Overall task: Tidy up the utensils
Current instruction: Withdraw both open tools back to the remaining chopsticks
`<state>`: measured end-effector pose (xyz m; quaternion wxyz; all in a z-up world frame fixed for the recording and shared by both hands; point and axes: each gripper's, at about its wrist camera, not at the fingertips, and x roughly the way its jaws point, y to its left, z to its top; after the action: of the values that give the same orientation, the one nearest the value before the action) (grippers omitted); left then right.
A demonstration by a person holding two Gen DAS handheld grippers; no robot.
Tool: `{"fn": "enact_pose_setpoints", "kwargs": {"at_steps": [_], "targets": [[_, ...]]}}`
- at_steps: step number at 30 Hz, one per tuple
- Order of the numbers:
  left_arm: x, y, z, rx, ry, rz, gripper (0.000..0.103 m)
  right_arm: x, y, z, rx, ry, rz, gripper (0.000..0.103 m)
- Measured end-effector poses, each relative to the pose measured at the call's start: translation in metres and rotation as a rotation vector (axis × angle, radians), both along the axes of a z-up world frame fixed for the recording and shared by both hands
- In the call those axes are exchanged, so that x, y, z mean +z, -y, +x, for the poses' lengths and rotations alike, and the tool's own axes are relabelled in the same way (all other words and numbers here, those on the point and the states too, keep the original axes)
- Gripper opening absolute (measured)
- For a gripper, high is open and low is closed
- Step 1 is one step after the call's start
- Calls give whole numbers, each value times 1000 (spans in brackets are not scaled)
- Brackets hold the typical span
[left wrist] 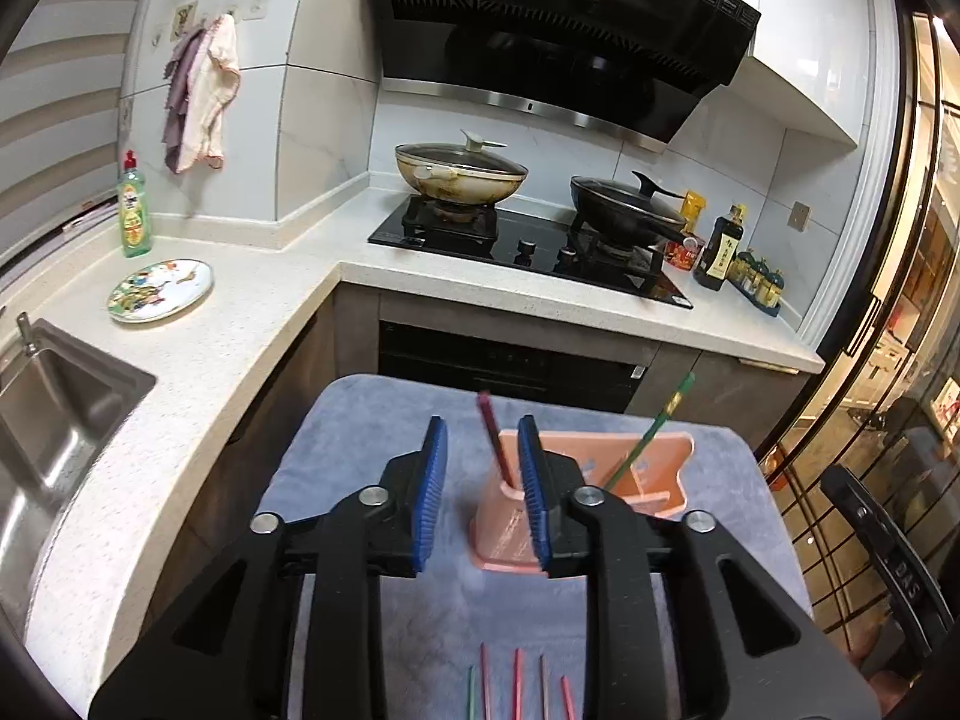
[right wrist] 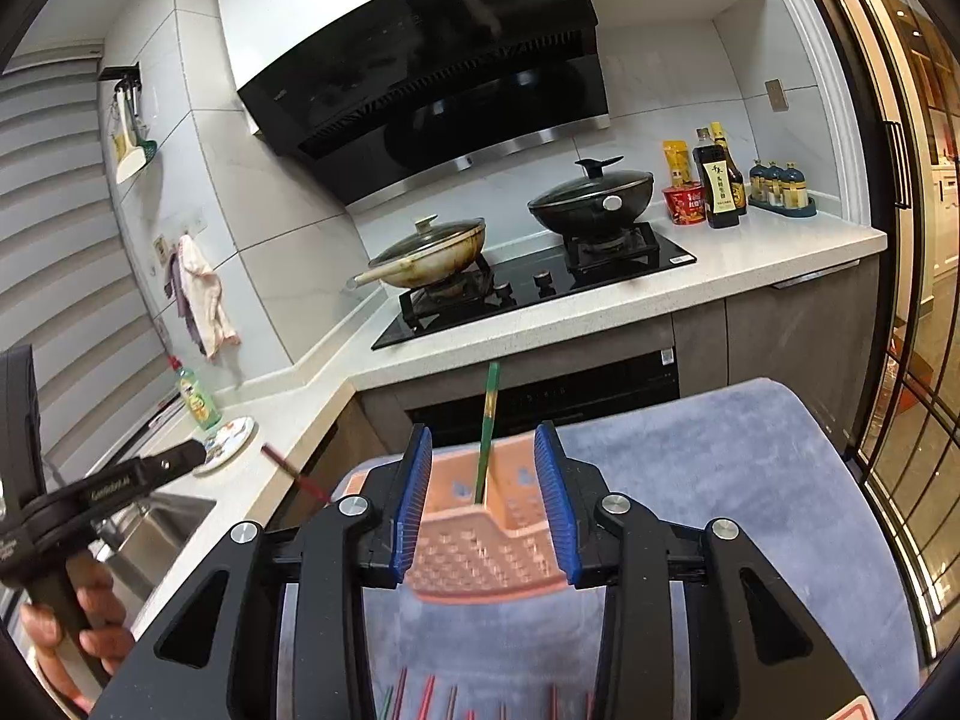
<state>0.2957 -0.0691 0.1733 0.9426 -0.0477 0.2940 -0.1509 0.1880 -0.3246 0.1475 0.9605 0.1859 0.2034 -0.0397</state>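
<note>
A pink slotted utensil holder (left wrist: 624, 480) (right wrist: 480, 534) stands on a grey-blue towel (left wrist: 360, 432) (right wrist: 720, 480). A green chopstick (left wrist: 651, 432) (right wrist: 487, 432) leans in it, and a dark red chopstick (left wrist: 495, 438) (right wrist: 294, 474) leans in its left part. My left gripper (left wrist: 483, 438) is open and empty, above the holder's left side. My right gripper (right wrist: 483, 444) is open, its blue pads either side of the holder, apart from it. Several red and green chopsticks (left wrist: 516, 684) (right wrist: 426, 693) lie on the towel near the front edge.
Behind the towel runs a white counter (left wrist: 252, 324) with a gas hob (left wrist: 528, 246), a cream pan (left wrist: 459, 171) and a black wok (left wrist: 630, 213). A sink (left wrist: 54, 420), a patterned plate (left wrist: 161, 290) and a soap bottle (left wrist: 135, 210) are at the left. Sauce bottles (right wrist: 723, 180) stand at the right.
</note>
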Motion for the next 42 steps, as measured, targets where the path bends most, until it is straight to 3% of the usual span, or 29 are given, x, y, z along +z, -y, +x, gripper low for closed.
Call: {"fn": "enact_pose_setpoints", "kwargs": {"at_steps": [4,13,16,23,29,34,42], "targets": [[-11,-11,-27,9,-10,32,31,-14,-10,-34,20,-41,-36,36],[-67,-38,-91,35,-89,94,31,-61,-30,-111,36,-151,-67,36],[-86,-43,-112,32,-108,115,39,-76,-37,-132,27,-183,-78,36],[-130,-51,-156,25,-177,143,44,-119,-51,-170,26,-274,-103,36],[-157,-56,-181,19,-225,156,46,-155,-59,-187,27,-338,-90,36],[-171,-56,-198,14,-236,170,53,-169,-61,-191,17,-361,-91,36],[-187,-48,-211,-16,-263,192,53,-180,-64,-191,19,-381,-83,35]]}}
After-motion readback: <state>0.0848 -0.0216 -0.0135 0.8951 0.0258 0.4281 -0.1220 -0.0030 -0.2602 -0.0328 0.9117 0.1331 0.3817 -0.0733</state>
